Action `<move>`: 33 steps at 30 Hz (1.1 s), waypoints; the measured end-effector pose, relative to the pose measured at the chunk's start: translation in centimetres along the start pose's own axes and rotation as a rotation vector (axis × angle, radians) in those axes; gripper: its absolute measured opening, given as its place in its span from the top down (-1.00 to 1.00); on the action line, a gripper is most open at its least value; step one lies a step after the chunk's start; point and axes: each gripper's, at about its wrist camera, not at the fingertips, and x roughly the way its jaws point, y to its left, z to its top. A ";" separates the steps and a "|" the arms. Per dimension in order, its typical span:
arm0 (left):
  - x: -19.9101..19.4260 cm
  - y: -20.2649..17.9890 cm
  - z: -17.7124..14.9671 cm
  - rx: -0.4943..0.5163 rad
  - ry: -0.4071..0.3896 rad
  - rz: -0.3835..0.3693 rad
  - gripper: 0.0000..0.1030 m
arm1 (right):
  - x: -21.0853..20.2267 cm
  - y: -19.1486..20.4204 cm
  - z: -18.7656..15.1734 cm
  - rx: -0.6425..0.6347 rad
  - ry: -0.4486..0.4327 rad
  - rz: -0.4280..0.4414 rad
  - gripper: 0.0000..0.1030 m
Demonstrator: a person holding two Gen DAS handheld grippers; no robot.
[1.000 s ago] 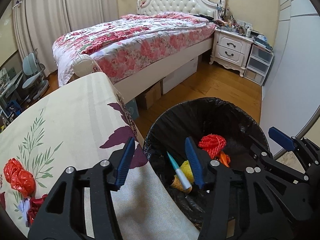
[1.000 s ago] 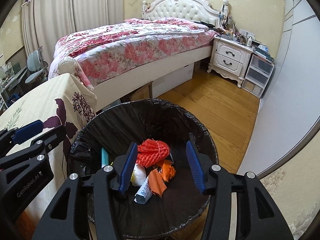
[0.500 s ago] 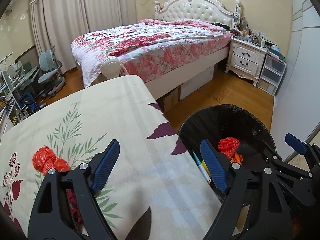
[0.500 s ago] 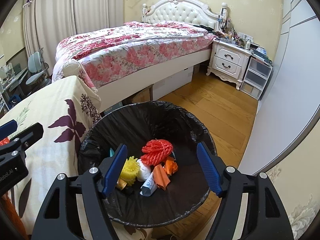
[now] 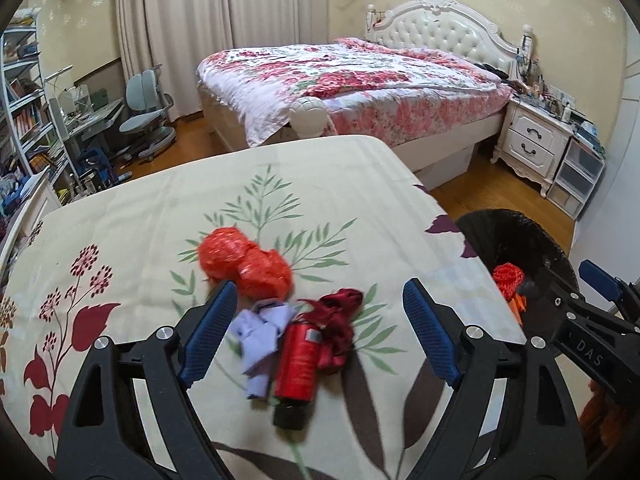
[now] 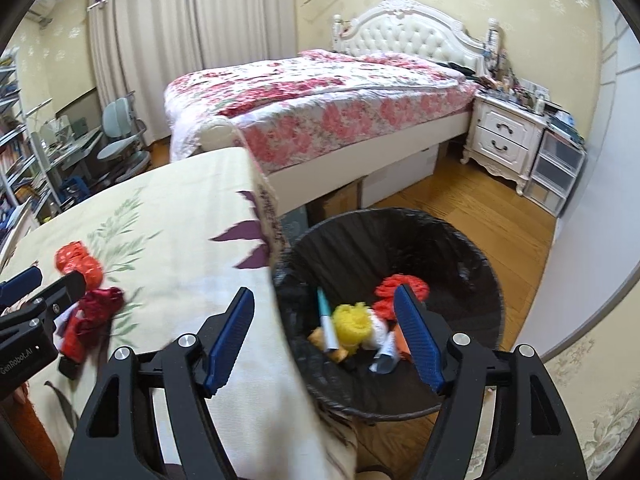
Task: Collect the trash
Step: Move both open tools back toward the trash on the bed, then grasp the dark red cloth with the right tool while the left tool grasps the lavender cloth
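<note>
The left hand-held gripper and the right hand-held gripper both tilt downward, side by side, jaws spread wide with nothing gripped between their blue pads.

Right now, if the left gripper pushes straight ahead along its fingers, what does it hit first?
Probably the red cylinder lying between the left gripper's open fingers on the tablecloth, with the lilac paper scrap right beside it. Depth is hard to judge.

**Bedroom: Background Condition**

A floral-quilted bed with white tufted headboard is standing against patterned yellow wallpaper. Closed cream curtains are filtering daylight. A white nightstand is resting on wooden flooring.
</note>
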 end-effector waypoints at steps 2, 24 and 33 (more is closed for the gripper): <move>-0.2 1.7 -0.5 -0.014 0.007 0.022 -0.61 | 0.0 1.7 0.0 -0.027 0.002 0.027 -0.36; -1.3 13.3 -4.6 -0.179 0.060 0.162 -0.61 | 2.3 14.2 -1.0 -0.219 0.087 0.194 -0.06; -0.4 12.3 -4.6 -0.165 0.073 0.134 -0.61 | 3.0 13.3 -1.3 -0.201 0.126 0.191 0.11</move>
